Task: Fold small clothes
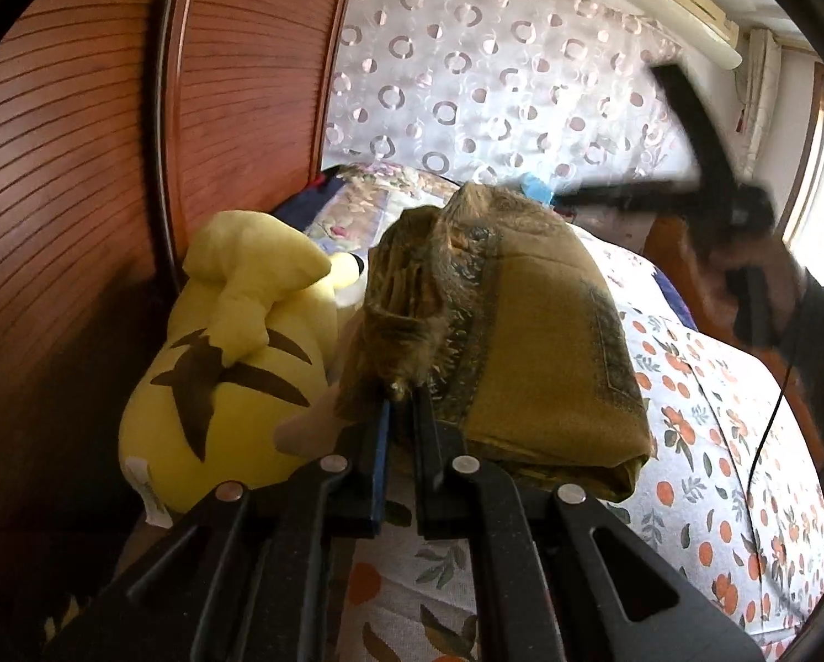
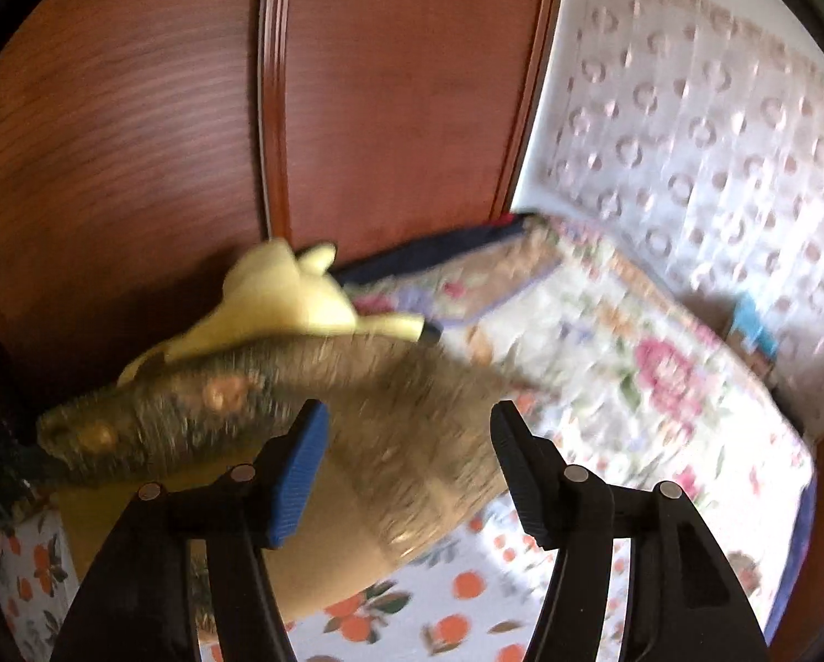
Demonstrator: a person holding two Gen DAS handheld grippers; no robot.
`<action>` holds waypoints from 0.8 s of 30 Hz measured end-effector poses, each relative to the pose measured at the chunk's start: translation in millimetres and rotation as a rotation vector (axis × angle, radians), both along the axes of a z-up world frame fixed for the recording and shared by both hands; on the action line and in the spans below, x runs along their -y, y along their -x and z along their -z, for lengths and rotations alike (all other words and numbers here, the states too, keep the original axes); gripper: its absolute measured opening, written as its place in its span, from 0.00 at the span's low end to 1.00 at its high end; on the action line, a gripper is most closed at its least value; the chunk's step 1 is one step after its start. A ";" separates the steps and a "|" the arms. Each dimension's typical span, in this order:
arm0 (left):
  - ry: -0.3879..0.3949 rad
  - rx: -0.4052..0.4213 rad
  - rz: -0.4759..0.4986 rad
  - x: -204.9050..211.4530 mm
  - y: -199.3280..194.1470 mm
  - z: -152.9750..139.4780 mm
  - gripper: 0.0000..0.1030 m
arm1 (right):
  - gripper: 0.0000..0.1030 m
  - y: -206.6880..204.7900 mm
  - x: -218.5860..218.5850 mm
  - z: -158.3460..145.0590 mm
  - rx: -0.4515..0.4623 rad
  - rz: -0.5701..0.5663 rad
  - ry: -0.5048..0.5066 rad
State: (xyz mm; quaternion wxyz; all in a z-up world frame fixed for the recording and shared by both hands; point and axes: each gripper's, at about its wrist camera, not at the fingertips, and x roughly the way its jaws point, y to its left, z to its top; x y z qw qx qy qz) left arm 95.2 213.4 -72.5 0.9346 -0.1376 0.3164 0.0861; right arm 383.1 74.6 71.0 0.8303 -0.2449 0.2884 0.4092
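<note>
a bedroom, a bed (image 1: 704,441) under an orange-print sheet, a wooden wardrobe (image 1: 80,165) and a ring-patterned curtain (image 1: 494,71) behind. nearest the left wrist camera, the left gripper (image 1: 403,394) has its jaws pressed together on the fringed edge of an olive scarf (image 1: 544,342), which looks already folded into a thick pad. the pad sits just ahead of those jaws and to their right, its long axis running away from them up the bed; the gathered fringe rises straight ahead from the pinch point. just left of the jaws, a yellow plush (image 1: 235,364) lies against the scarf's side. farther off, up and to the right, the right gripper (image 1: 743,209) hangs blurred above the bed, well apart from the cloth.

from the right wrist, the right gripper (image 2: 409,441) shows jaws spread wide with nothing between them; the scarf (image 2: 279,402) lies ahead of them and across, stretching left, the plush (image 2: 285,292) beyond it. the frame is smeared.

the left gripper is clearly the nearer one. judged from this, the fold is well along, and the next move depends on the right jaws coming down onto the scarf's far end.
</note>
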 end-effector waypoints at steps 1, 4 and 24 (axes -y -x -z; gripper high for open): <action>-0.004 0.003 -0.002 -0.5 0.9 -2.3 0.07 | 0.61 -1.9 -4.8 10.7 -0.025 0.002 0.003; -0.039 0.011 -0.020 0.5 3.4 -8.9 0.22 | 0.61 -3.9 -20.0 37.1 -0.050 0.017 0.003; -0.162 0.092 0.105 76.2 17.4 -51.4 0.84 | 0.61 129.6 139.4 27.7 0.026 0.179 -0.208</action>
